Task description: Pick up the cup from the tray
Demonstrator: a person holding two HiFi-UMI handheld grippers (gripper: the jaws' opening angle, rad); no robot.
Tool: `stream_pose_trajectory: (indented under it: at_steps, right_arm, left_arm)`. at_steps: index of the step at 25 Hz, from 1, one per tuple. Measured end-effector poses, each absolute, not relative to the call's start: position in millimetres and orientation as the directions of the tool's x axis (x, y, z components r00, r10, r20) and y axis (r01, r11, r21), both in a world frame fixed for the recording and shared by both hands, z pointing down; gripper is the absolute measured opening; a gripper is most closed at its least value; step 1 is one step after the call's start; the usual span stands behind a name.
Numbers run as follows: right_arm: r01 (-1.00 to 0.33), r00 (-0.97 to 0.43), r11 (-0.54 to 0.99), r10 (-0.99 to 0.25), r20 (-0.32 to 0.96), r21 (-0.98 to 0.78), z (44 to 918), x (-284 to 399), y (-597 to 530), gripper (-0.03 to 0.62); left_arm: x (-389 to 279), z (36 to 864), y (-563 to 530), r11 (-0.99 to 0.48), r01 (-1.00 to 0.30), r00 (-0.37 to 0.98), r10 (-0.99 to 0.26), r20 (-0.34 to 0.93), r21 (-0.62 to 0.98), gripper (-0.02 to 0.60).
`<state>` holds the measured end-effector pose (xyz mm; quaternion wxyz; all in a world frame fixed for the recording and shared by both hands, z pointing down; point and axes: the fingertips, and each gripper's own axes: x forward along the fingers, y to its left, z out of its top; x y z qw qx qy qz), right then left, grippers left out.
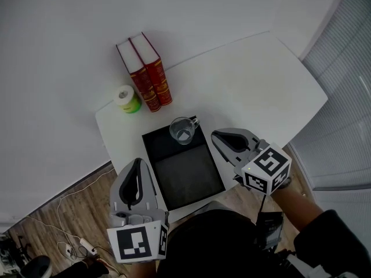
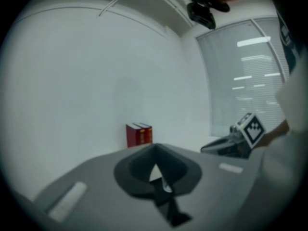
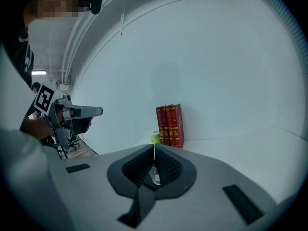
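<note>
Left gripper: low left in the head view, at the near-left edge of the surface, just left of the tray. Jaws closed, nothing between them. Tips point toward the far side and don't touch the tray.

Green-and-white roll: on the far-left corner of the surface, just beside the books.

2 red books: upright, side by side and touching, at the far edge against the white wall.

Tray: black, rectangular, flat on the near part of the surface, between the 2 grippers.

Cup: clear glass, upright, inside the tray at its far end. Its handle points to the far right. Neither gripper touches it.

Right gripper: just right of the tray's far-right corner. Jaws closed and empty, per its own view. Tips are near the cup but clear of it.
</note>
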<state>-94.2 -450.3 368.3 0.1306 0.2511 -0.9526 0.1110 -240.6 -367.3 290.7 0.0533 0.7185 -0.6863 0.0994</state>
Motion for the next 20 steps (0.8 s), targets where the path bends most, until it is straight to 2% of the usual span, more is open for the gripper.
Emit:
stream_pose_trajectory:
  at_steps: [20]
  right_arm:
    - [-0.46, -0.853, 0.87, -0.377, 0.361, -0.176, 408, -89, -483, 0.019]
  left_arm:
    - [-236, 297, -402, -0.017, -0.997, -0.001, -0.973, 0.23, -0.077, 0.005]
